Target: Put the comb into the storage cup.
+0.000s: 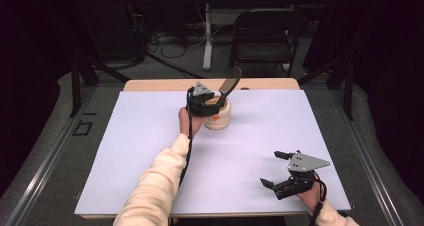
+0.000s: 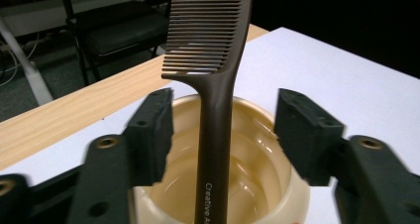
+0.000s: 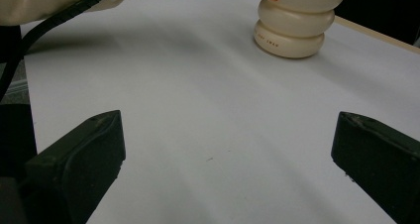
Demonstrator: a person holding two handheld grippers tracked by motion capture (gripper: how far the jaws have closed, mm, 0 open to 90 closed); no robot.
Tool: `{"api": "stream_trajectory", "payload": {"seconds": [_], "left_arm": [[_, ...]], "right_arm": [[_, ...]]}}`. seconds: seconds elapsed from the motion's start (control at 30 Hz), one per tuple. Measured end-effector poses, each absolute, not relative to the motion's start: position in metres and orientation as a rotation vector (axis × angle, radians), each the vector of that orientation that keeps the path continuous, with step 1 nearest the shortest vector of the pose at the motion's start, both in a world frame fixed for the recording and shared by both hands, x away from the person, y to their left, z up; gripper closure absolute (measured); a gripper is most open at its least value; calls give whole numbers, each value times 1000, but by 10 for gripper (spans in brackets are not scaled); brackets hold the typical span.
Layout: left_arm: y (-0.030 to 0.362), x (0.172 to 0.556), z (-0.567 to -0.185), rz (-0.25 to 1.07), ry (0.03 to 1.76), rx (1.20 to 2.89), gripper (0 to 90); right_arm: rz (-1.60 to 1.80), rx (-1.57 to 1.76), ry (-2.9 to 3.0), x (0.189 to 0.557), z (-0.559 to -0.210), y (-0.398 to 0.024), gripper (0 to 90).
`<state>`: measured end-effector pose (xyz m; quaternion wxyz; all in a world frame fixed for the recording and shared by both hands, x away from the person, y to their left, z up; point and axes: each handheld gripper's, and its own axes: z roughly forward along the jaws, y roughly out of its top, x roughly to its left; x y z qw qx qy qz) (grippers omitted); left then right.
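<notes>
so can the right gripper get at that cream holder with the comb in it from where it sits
Probably yes. The right gripper rests open at the near right of the table, with bare surface between it and the cream holder. The left gripper flanks the comb and could crowd it.

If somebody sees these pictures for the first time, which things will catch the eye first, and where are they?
First comes the dark comb, standing in the cream ribbed cup at the far middle of the white sheet, teeth end up. The left hand-held gripper sits at the cup, its jaws apart on either side of the comb's handle without touching it. The right hand-held gripper waits open at the sheet's near right corner.
</notes>
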<state>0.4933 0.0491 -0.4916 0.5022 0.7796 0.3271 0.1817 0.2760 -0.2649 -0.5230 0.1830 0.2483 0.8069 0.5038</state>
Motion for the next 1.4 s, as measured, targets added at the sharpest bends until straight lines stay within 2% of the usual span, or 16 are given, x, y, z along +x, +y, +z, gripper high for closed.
{"api": "stream_trajectory", "payload": {"seconds": [0.27, 0.5, 0.73, 1.17, 1.4], "left_arm": [[56, 485, -483, 433, 796, 1901, 253], [64, 480, -475, 436, 800, 1904, 173], [75, 472, -469, 437, 805, 1915, 141], [94, 457, -463, 453, 815, 1931, 25], [104, 445, -466, 478, 827, 1944, 2]], "right_arm": [[1422, 701, 2277, 276, -523, -265, 0], [1418, 700, 2279, 276, -523, -264, 0], [1418, 699, 2279, 276, -523, -264, 0], [1420, 702, 2277, 277, -524, -265, 0], [1420, 704, 2275, 277, -524, -266, 0]]}}
